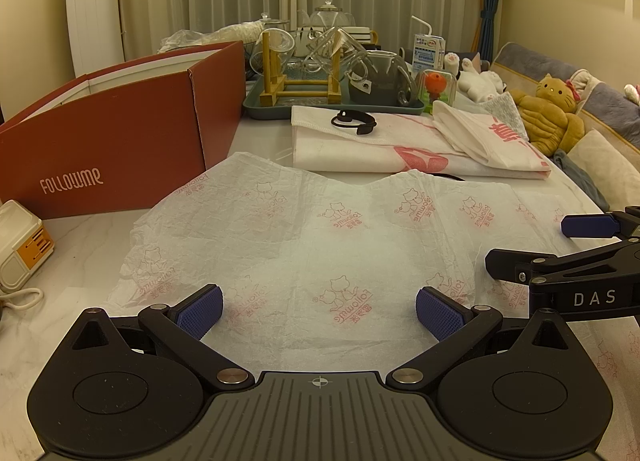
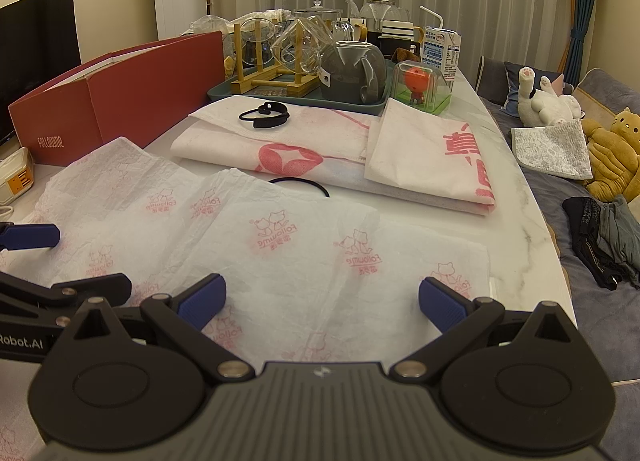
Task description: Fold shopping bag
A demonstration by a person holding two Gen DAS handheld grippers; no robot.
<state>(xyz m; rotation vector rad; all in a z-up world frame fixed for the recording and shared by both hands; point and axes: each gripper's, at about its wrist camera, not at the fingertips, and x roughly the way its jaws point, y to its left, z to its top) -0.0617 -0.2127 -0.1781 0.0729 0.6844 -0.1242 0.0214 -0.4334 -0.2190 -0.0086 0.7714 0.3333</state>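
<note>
Item: one shopping bag (image 1: pixel 304 237), thin white non-woven fabric printed with pink cat logos, lay spread flat and creased on the marble table (image 1: pixel 80 253), its handle end toward the red box (image 1: pixel 120 133) and a folded white cloth (image 1: pixel 400 149).

Left gripper (image 1: pixel 319 311): jaws stood wide apart, holding nothing, poised above the bag's near edge. Right gripper (image 2: pixel 322 303): likewise wide open and empty, above the bag's near right portion; its blue fingertips (image 1: pixel 588 225) showed at the left view's right margin.

Handling, as judged: very light, limp, liable to slide on the smooth top and to billow. Best taken by pinching both layers at the near corners or the side edge.
</note>
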